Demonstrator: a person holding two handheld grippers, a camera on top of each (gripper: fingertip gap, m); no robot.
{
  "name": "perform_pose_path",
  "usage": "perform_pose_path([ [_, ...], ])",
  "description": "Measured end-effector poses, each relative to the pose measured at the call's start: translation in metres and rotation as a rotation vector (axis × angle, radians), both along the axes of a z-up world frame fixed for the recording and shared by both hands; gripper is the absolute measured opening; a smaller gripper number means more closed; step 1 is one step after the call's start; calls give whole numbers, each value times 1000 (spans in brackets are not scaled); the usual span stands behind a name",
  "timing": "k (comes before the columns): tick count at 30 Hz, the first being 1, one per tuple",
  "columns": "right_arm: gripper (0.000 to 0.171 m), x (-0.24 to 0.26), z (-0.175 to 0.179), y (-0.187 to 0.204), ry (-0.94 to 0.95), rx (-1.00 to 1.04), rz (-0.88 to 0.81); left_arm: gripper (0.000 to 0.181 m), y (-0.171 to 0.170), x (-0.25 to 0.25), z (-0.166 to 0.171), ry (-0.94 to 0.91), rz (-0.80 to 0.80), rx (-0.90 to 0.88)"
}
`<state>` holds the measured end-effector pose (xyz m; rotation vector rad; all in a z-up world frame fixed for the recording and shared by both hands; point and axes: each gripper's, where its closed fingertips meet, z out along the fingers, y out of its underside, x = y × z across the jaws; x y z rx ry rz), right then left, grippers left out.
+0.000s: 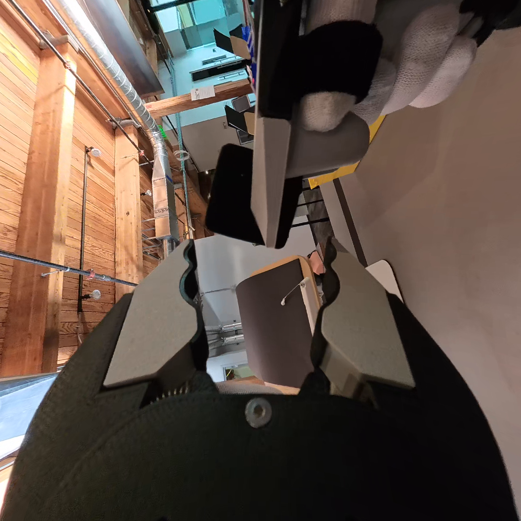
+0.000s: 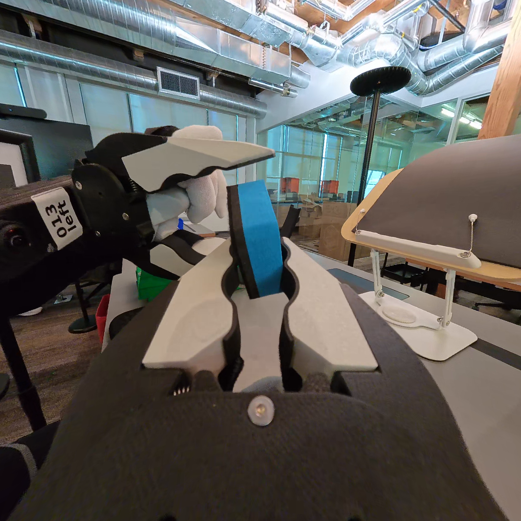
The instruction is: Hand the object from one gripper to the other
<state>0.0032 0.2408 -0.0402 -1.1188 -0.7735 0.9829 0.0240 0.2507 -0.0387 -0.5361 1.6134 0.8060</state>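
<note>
Eraser-like flat block [image 2: 258, 239], blue felt on black foam, pinched upright by right gripper [image 2: 258, 270]; left gripper [image 1: 259, 282], white-labelled, spread empty beside.

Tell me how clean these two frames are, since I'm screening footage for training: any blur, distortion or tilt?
Left wrist view: rolled sideways, wooden ceiling down the left side; the black object in the right gripper shows only a dark face, no detail. Right wrist view: upright and sharp on the blue-and-black pad; wide-angle bending bows the ducts; the left gripper is crisp.
</note>
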Motion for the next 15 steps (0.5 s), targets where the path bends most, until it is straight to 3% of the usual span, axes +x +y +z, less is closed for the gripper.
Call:
perform_pose_path([
  [15, 23, 14, 8, 4, 81, -37, 23, 95, 3, 9, 16, -46, -27, 113],
])
